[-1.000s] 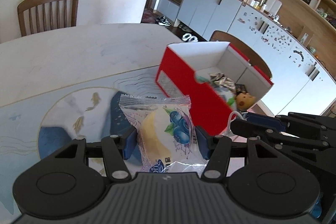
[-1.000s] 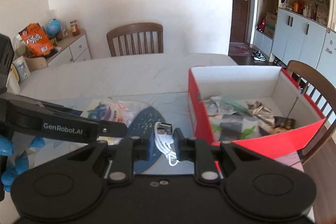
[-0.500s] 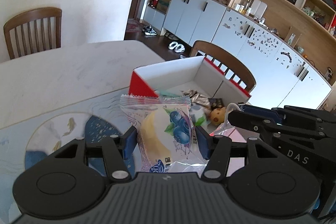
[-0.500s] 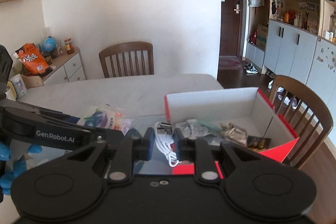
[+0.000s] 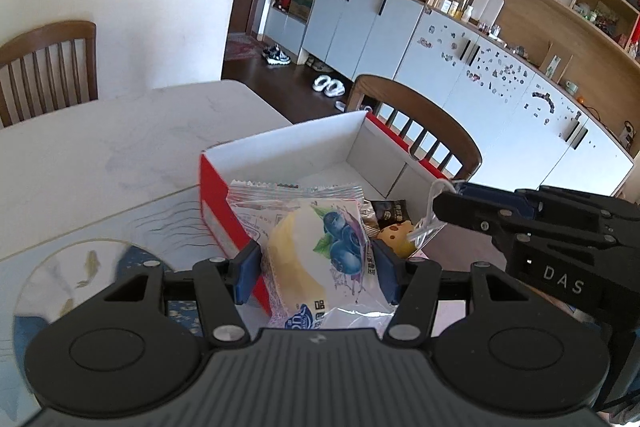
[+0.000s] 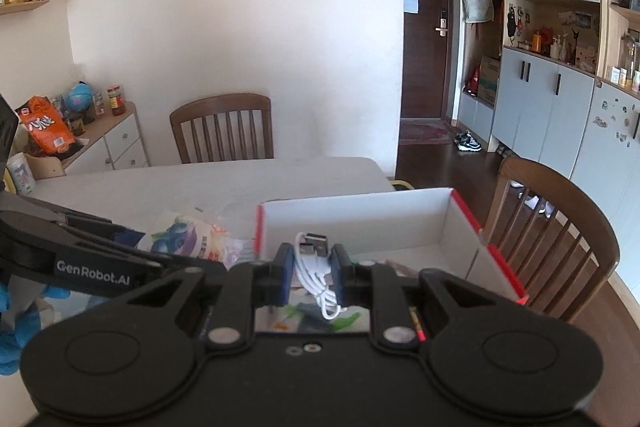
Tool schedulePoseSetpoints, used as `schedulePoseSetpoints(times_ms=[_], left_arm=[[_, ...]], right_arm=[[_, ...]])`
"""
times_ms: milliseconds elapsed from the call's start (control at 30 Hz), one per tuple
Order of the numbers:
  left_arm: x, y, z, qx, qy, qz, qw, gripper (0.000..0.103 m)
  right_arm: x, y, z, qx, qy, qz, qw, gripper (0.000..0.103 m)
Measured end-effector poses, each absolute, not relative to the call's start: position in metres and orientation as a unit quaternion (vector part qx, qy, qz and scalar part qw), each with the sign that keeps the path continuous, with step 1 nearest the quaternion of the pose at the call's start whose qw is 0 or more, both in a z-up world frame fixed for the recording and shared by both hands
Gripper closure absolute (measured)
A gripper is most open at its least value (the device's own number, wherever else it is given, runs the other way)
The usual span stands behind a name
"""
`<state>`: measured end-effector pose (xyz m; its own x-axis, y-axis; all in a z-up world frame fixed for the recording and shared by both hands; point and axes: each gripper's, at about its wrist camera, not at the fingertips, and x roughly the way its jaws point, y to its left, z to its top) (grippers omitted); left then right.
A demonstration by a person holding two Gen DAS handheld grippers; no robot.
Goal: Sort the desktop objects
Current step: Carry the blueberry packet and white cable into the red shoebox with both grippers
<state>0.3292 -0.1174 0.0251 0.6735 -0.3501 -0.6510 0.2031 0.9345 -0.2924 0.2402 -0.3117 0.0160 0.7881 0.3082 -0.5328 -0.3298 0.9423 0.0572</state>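
My left gripper (image 5: 314,263) is shut on a blueberry snack packet (image 5: 316,247) and holds it over the near corner of the red box (image 5: 218,203), which has white inner walls and holds several wrappers and a small yellow toy (image 5: 396,237). My right gripper (image 6: 310,269) is shut on a coiled white USB cable (image 6: 314,269) above the box's (image 6: 360,223) near edge. The right gripper also shows at the right of the left wrist view (image 5: 440,203), with the cable (image 5: 430,215) hanging from it. The packet shows in the right wrist view (image 6: 188,239).
The box stands on a white marble table (image 5: 100,143) beside a blue and white fish-pattern mat (image 5: 80,267). Wooden chairs stand at the far side (image 6: 222,129) and right of the table (image 6: 560,227). Cabinets (image 5: 500,75) line the right wall.
Both grippers have risen and moved toward the box, each still holding its item. The snack packet and the cable now hang over the box's near edge.
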Motion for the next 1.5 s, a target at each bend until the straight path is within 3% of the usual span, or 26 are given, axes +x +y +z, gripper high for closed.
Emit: schedulePoseSetpoints(times_ms=[667,1500], left_arm=[[0.416,-0.173,0.007,-0.075,0.416,-0.145,0.895,0.046],[0.508,-0.178,-0.04,-0.045,0.524,-0.14,0.839,0.046]], right_arm=[[0.321,-0.374,-0.012,-0.004,0.34,0.155,0.928,0.083],[0.395,-0.382,-0.033,-0.034,0.448,0.186,0.874,0.083]])
